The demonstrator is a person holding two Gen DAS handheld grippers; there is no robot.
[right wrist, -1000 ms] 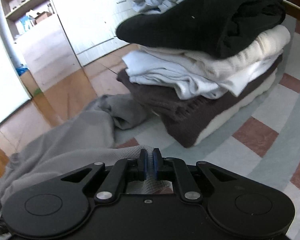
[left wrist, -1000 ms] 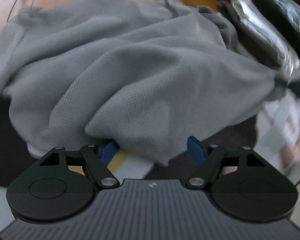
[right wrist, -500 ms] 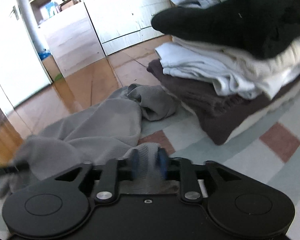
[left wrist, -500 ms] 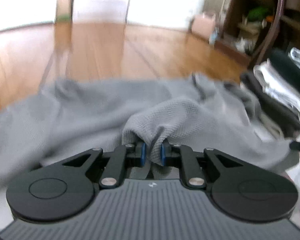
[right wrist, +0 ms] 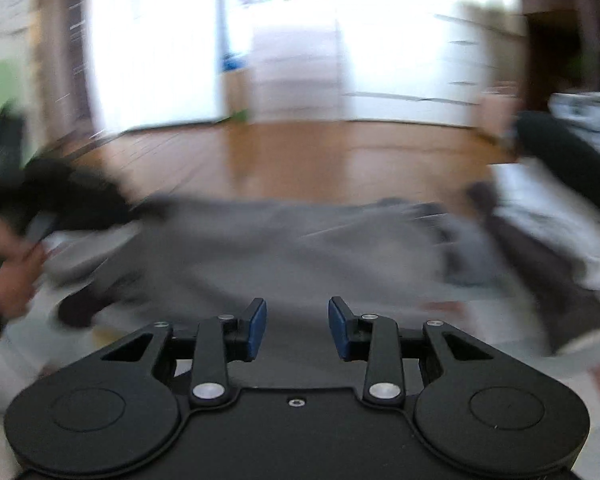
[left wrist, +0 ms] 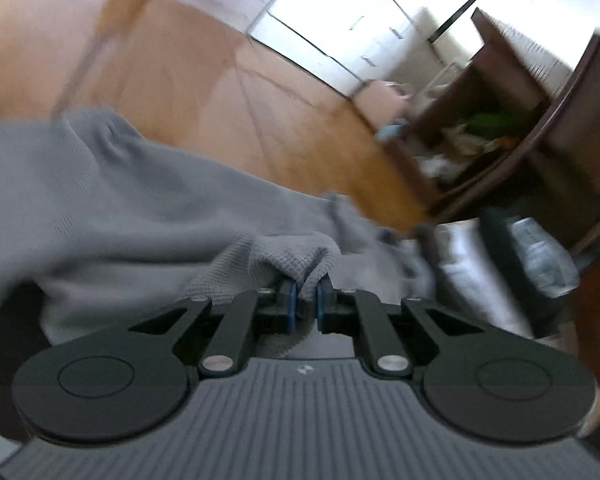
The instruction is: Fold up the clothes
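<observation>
A grey knit garment [left wrist: 132, 208] lies spread over the floor and rug. My left gripper [left wrist: 305, 306] is shut on a bunched fold of it, which sticks up between the blue pads. In the right wrist view the same grey garment [right wrist: 284, 248] lies blurred ahead. My right gripper [right wrist: 297, 330] is open and empty just above its near edge. The left gripper and the hand holding it [right wrist: 8, 276] show blurred at the far left of that view.
A stack of folded clothes [right wrist: 560, 208] stands at the right, also in the left wrist view [left wrist: 500, 264]. A dark wooden shelf unit [left wrist: 512, 120] stands behind it. Wooden floor [right wrist: 300, 156] lies beyond the garment; a checked rug [right wrist: 596, 376] lies under it.
My left gripper closed on a fold of the grey garment and tilted. My right gripper let go of the garment, opened and swung left, away from the clothes stack.
</observation>
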